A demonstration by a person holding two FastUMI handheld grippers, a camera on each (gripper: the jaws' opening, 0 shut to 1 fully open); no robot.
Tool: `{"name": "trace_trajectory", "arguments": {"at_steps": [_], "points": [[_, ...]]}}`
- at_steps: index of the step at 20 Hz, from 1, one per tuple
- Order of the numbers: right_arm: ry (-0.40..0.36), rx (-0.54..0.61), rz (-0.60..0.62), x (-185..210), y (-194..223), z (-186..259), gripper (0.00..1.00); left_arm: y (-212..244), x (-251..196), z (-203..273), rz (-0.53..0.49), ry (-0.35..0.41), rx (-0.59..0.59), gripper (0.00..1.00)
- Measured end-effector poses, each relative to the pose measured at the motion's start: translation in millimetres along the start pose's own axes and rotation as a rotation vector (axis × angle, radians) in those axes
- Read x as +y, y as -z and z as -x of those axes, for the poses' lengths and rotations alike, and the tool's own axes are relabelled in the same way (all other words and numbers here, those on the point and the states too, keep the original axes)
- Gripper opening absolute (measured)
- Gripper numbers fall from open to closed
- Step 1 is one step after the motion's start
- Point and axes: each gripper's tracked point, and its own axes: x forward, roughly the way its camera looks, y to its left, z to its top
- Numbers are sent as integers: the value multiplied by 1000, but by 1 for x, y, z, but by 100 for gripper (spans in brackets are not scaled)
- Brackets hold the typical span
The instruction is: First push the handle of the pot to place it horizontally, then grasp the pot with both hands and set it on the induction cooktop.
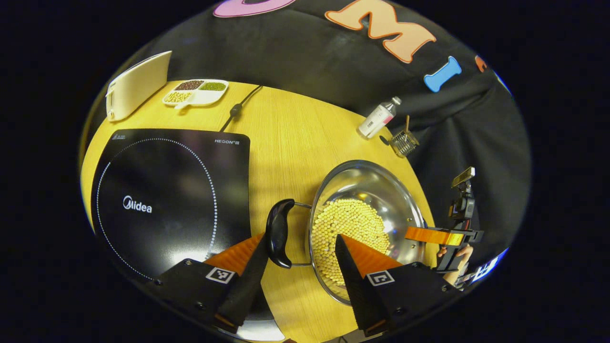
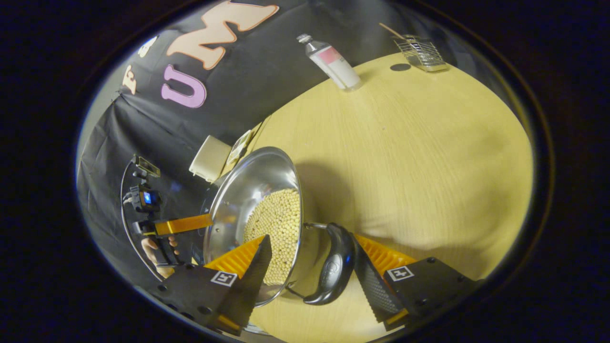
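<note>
left gripper [image 1: 300,255] and right gripper [image 2: 310,267]: black bodies with screws, square coded tags, ridged fingers

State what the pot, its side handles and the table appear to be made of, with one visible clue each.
Pot: polished steel, likely; mirror-like wall.
Handles: glossy black plastic, probably, on wire brackets.
Table: pale wood or wood-look laminate; fine straight grain.

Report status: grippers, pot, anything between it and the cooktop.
Left gripper open, straddling pot handle and rim. Right gripper open, same at far handle. Pot on table, beside induction cooktop. Path clear.
</note>
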Motion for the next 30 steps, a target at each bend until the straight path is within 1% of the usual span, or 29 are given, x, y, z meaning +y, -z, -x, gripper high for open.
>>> {"name": "trace_trajectory", "arguments": {"at_steps": [1,2,5,6,8,9,10,11,12,15,16,17,18,19,20,23,24,25,26,30], "points": [[5,2,-4,0,-1,-1,84,-1,2,-3,-12,-15,7,85],[2,4,-5,1,0,-2,70,-2,3,-4,-18,-23,11,82],[27,2,11,-6,2,-1,70,-6,8,-9,-27,-49,23,74],[12,10,-3,-2,3,1,68,-7,10,-12,-30,-56,26,67],[21,18,-10,-4,7,-3,64,-7,12,-12,-35,-65,35,58],[26,18,-23,-5,12,-3,64,-6,12,-11,-39,-66,36,58],[29,18,-37,-6,5,-1,55,-7,11,-11,-41,-61,29,57],[31,12,-58,-6,3,0,55,-7,11,-10,-31,-60,23,57],[34,5,-67,-6,3,-1,51,-7,10,-9,-27,-57,21,54],[59,-17,-49,-5,1,-1,51,-9,11,-12,-34,-47,3,54],[66,-25,-44,-3,0,2,57,-9,10,-13,-20,-40,3,53],[70,-34,-42,-2,-1,4,57,-8,9,-13,-10,-32,5,50],[77,-43,-39,-2,-3,6,57,-5,8,-13,1,-26,14,53],[87,-48,-35,-2,-5,9,57,-2,8,-12,7,-22,24,50],[93,-48,-36,0,-5,11,50,0,7,-11,9,-19,31,53],[97,-48,-41,9,0,17,51,-1,3,5,-1,-9,20,53],[96,-50,-39,16,3,22,51,-3,4,11,-7,-9,7,50],[92,-53,-36,23,5,26,51,-4,5,18,-14,-10,-7,53],[86,-57,-36,31,7,28,51,-8,7,26,-14,-9,-25,50],[62,-73,-20,64,9,30,50,-19,17,58,-30,-22,-71,49]]}}
